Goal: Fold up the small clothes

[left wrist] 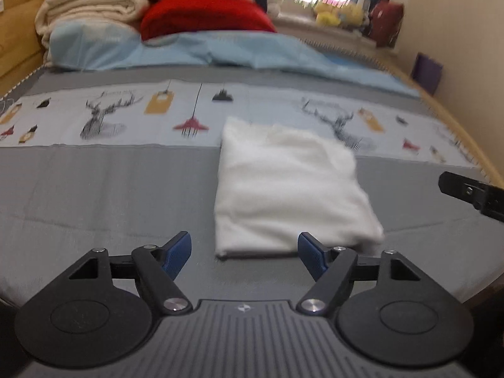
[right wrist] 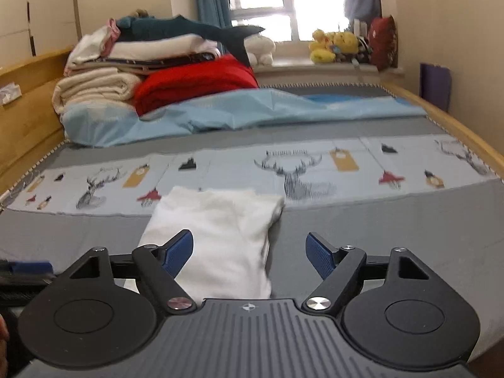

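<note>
A small white garment (left wrist: 289, 189) lies folded into a rough rectangle on the grey bed sheet (left wrist: 110, 195). My left gripper (left wrist: 244, 253) is open and empty, just in front of the garment's near edge. My right gripper (right wrist: 249, 256) is open and empty, held over the near end of the same white garment (right wrist: 220, 236). The right gripper's black tip shows at the right edge of the left wrist view (left wrist: 469, 193). The left gripper shows blurred at the left edge of the right wrist view (right wrist: 25, 271).
A patterned band with deer prints (left wrist: 104, 116) crosses the bed behind the garment. A light blue cover (right wrist: 236, 110), a red blanket (right wrist: 195, 85) and stacked cream bedding (right wrist: 97, 91) lie at the head. Wooden bed frame (right wrist: 28, 119) on the left, wall on the right.
</note>
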`<act>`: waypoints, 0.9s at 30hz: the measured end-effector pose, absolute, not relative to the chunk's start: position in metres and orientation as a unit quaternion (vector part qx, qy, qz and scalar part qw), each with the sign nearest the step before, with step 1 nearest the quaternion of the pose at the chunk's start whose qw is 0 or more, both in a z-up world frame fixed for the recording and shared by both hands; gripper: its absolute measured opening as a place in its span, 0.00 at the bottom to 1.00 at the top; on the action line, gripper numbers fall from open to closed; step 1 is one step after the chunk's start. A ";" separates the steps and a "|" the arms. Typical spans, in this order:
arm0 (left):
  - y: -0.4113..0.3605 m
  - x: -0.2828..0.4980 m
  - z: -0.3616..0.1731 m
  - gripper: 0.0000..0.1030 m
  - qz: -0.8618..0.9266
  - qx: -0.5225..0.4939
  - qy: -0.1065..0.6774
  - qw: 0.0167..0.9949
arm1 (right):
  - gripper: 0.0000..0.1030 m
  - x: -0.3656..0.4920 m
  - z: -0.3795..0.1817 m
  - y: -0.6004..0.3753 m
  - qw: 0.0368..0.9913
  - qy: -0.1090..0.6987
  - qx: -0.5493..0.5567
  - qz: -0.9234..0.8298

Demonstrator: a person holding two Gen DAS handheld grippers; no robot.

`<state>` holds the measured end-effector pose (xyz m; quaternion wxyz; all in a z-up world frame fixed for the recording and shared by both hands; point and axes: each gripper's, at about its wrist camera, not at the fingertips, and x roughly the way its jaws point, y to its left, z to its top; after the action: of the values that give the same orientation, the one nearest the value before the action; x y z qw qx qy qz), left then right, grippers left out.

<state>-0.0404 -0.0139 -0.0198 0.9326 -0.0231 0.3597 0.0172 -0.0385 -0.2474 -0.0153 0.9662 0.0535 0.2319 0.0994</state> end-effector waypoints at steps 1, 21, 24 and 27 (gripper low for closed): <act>-0.013 -0.039 -0.021 0.77 0.018 -0.022 0.359 0.933 | 0.78 -0.039 -0.019 -0.243 0.965 0.236 0.048 0.099; -0.013 -0.018 -0.036 0.77 0.010 -0.024 0.388 0.921 | 0.78 -0.031 -0.038 -0.203 0.950 0.285 -0.008 0.129; -0.016 -0.018 -0.036 0.77 0.007 -0.016 0.387 0.922 | 0.78 -0.031 -0.038 -0.203 0.949 0.286 -0.005 0.129; -0.016 -0.019 -0.036 0.77 0.006 -0.013 0.386 0.922 | 0.78 -0.030 -0.038 -0.201 0.949 0.286 -0.007 0.132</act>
<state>-0.0187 -0.0160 -0.0364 0.9222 -0.0132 0.3864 0.0057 -0.0303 -0.2012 -0.0380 0.9489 -0.0072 0.2864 0.1323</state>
